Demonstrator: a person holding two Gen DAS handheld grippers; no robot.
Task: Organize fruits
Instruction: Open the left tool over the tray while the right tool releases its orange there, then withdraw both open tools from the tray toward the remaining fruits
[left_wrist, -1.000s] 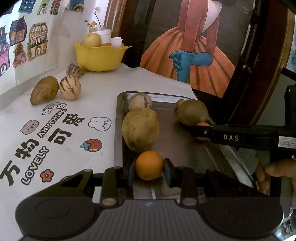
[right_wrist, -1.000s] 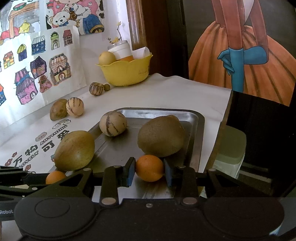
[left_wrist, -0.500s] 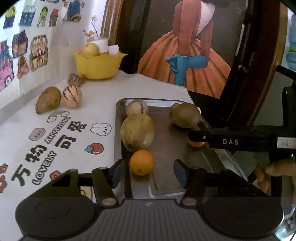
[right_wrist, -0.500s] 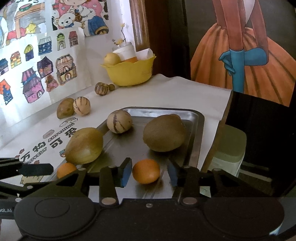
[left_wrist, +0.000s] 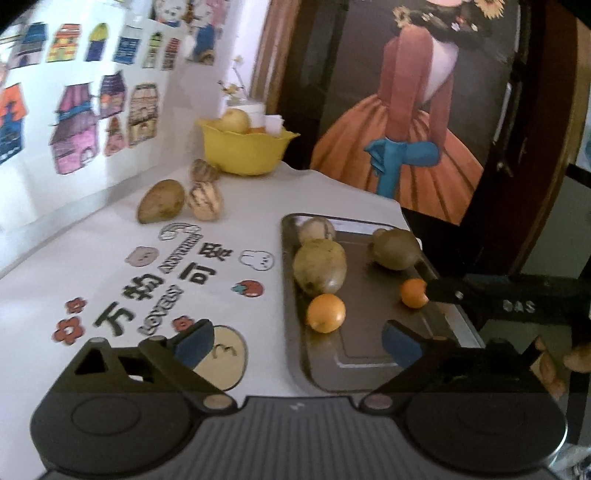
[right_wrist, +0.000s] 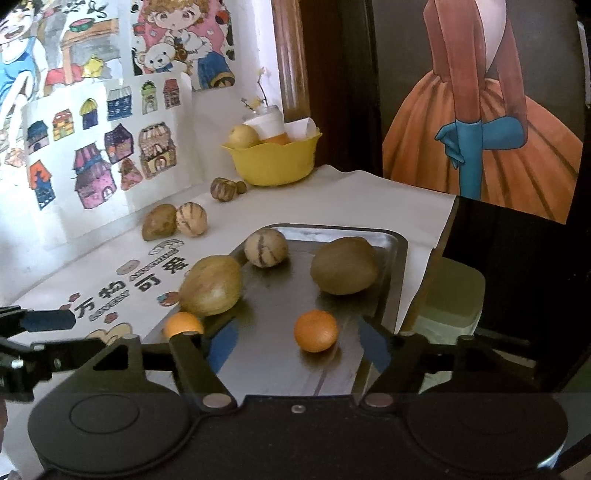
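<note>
So the tray (right_wrist: 400, 258) is lying just ahead of both hand-held grippers, carrying two mangoes, a striped melon and two oranges (right_wrist: 316, 330). Both the left hand-held gripper (left_wrist: 295, 341) and the right hand-held gripper (right_wrist: 291, 345) are gaping, gripping nothing. Beyond them, fruit (left_wrist: 161, 201) is waiting loose on the counter (left_wrist: 92, 251), unsorted.

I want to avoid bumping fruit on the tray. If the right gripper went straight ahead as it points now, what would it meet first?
Most likely the orange lying on the metal tray, just beyond the open right gripper; the brown-green fruit lies farther on. Depth is uncertain.
</note>
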